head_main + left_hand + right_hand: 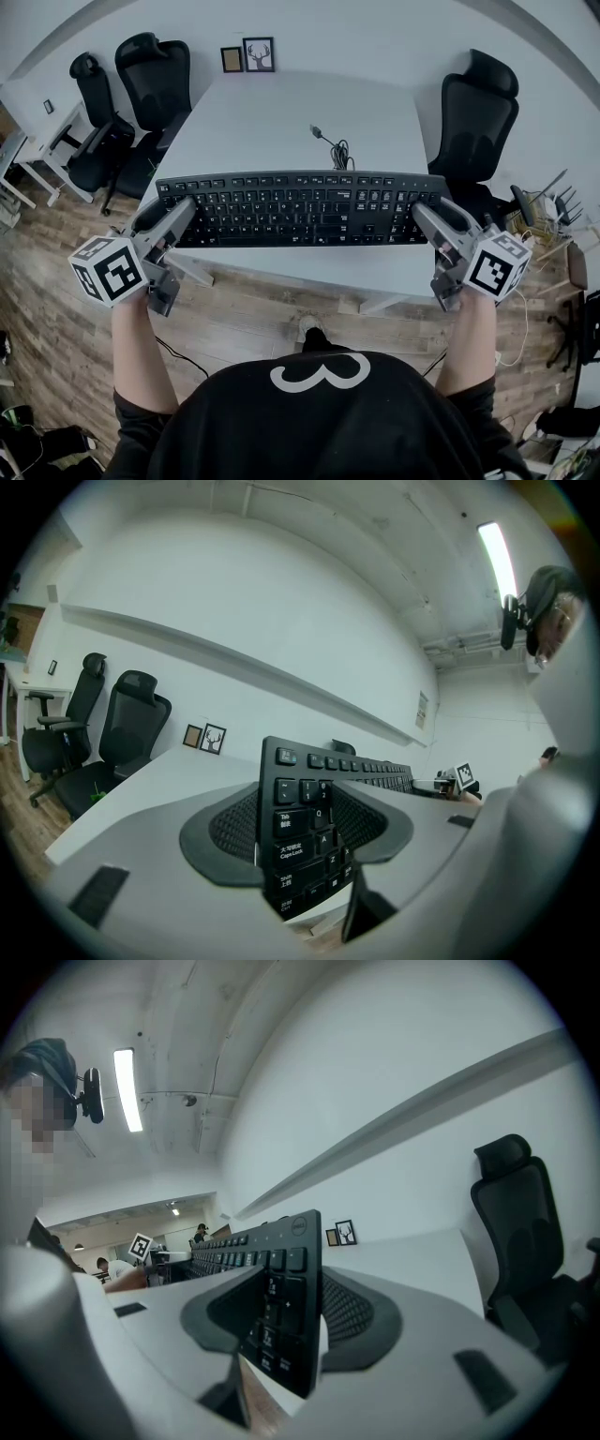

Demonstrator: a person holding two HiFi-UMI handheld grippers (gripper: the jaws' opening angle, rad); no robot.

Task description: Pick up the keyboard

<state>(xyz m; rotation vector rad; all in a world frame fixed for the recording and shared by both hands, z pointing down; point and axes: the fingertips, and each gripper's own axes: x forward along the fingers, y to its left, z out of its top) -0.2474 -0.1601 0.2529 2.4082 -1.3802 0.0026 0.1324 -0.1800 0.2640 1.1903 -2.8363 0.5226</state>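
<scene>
Level carriage is what this lift calls for: the keyboard point(300, 208) is long and is held only at its two ends, so both hands should rise together at the same pace. If one end leads, the board may twist in the grip. The cable point(330, 145) runs off the far edge and lies coiled on the white surface point(281, 103). It needs slack as the board goes up, and a snag there would tug the far side down. Firm, even pressure matters too, since the upper pads rest on keys that can give under load.

The left gripper point(181, 214) takes the left end, and its fingers point(230, 829) are set fairly wide, with the black ribbed pads closed onto the board near the Tab and Caps Lock keys. One pad lies over the keys and the other under the base. The right gripper point(424, 216) clamps the right end in the same way. Its fingers point(356, 1314) stand a little less far apart and pinch the number-pad corner between the pads.

The keyboard lies across the near part of the surface, spanning from one gripper to the other. It seems to hang just clear of the surface, since a strip of white top and wood floor shows under its lower edge in both gripper views.
</scene>
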